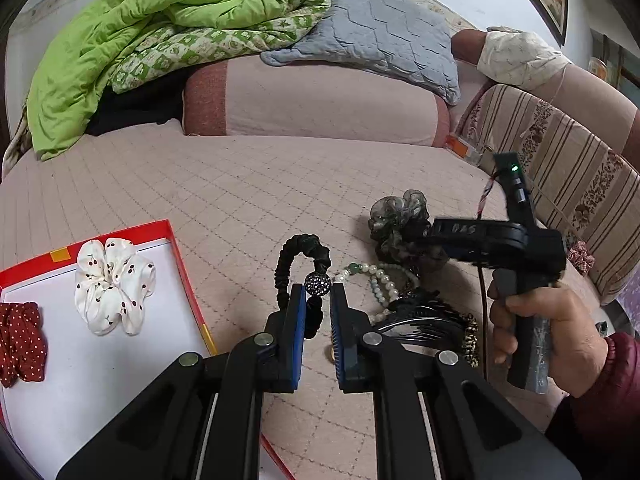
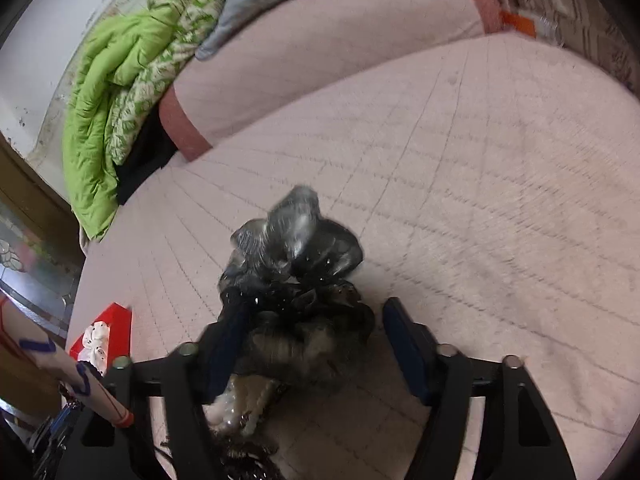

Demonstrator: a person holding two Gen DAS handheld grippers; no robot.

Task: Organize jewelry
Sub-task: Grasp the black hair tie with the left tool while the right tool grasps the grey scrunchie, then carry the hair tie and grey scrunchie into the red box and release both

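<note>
My left gripper (image 1: 316,296) is nearly closed around a black hair tie with a rhinestone ball (image 1: 318,282), its jaws on either side of the band. A red-rimmed white tray (image 1: 188,276) at the left holds a white cherry-print scrunchie (image 1: 114,286) and a red dotted scrunchie (image 1: 20,342). My right gripper (image 2: 312,320) is open around a grey-black sheer scrunchie (image 2: 296,248), seen also in the left wrist view (image 1: 400,220). A pearl necklace (image 1: 380,280) and a black hair comb (image 1: 424,320) lie on the bed between them.
A pink quilted bed surface (image 1: 240,184). A green blanket (image 1: 132,40), a grey pillow (image 1: 384,28) and a pink bolster (image 1: 312,100) at the back. A striped cushion (image 1: 560,176) on the right. A small red floral scrunchie (image 1: 580,258) lies near it.
</note>
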